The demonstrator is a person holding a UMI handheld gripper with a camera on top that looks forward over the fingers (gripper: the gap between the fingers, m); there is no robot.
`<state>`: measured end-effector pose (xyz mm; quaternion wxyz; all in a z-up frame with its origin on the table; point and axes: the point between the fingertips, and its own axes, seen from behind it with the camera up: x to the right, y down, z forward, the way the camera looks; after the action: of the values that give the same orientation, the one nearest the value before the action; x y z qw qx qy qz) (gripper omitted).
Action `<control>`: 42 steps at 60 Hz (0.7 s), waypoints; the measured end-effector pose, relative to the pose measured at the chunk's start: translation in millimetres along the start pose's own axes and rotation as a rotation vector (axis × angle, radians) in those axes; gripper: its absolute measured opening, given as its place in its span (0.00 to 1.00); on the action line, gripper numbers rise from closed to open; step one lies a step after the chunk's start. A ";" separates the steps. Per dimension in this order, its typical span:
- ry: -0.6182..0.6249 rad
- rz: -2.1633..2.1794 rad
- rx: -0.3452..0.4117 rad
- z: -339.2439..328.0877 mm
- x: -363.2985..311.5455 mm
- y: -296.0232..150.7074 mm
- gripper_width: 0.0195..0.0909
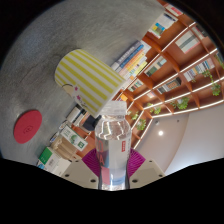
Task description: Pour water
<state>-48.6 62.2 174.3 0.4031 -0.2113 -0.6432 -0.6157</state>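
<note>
Clear water bottle [115, 140] with red label upright between the gripper [114, 163] jaws, both pink pads [92, 160] pinching it, yellow striped cup [87, 82] beyond, bookshelves [175, 65] behind, tilted view

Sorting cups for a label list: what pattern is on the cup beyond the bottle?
Yellow and white stripes on the cup, seen in the gripper view, beyond the bottle.

One clear water bottle [115, 135] with a red label. One yellow-striped cup [88, 80]. One red round disc [27, 125].
</note>
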 end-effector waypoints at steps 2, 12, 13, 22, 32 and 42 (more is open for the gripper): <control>0.003 0.021 -0.011 -0.8 1.7 4.8 0.20; -0.044 0.389 -0.081 -10.4 -3.8 35.5 0.19; -0.066 0.468 -0.072 -8.1 -9.9 40.9 0.19; -0.204 1.239 -0.099 -17.4 -35.0 42.9 0.20; -0.294 1.977 -0.068 -24.8 -58.3 29.0 0.20; -0.358 2.218 0.003 -29.8 -80.4 0.0 0.20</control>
<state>6.2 51.5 109.2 0.6303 -0.7518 -0.1489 0.1236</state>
